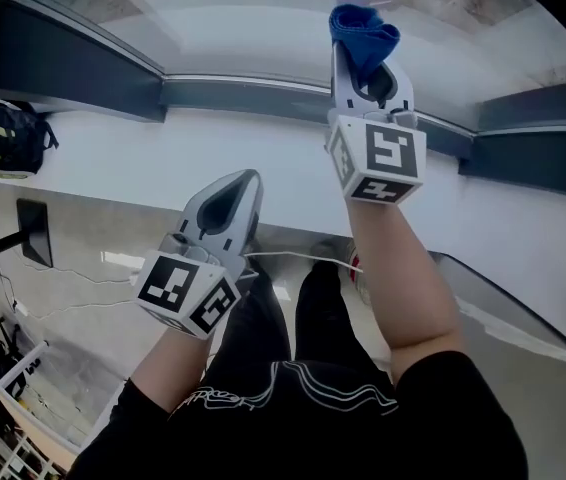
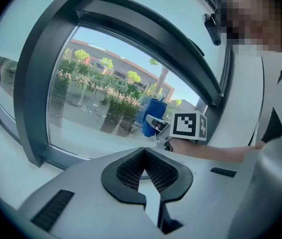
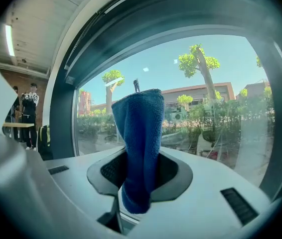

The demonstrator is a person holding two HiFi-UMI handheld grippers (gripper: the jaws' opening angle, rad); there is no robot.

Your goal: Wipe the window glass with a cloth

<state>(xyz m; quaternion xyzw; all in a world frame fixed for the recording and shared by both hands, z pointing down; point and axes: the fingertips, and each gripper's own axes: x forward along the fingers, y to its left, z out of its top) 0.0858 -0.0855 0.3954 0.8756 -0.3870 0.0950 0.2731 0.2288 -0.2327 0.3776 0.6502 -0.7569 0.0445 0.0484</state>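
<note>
Cloth point(image 3: 141, 133) is clamped upright in my right gripper point(image 3: 140, 180), close to the window glass point(image 3: 220, 108). Press its free end flat; stroke evenly. My left gripper point(image 2: 148, 183) is closed, empty.

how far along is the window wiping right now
Done: the blue cloth is picked up, clamped in the right tool. In hand: that tool holds the cloth up at the window glass; contact is unclear. To do: the wiping itself, as no wiped patch shows on the pane. The left tool is shut, empty, down by the sill.
</note>
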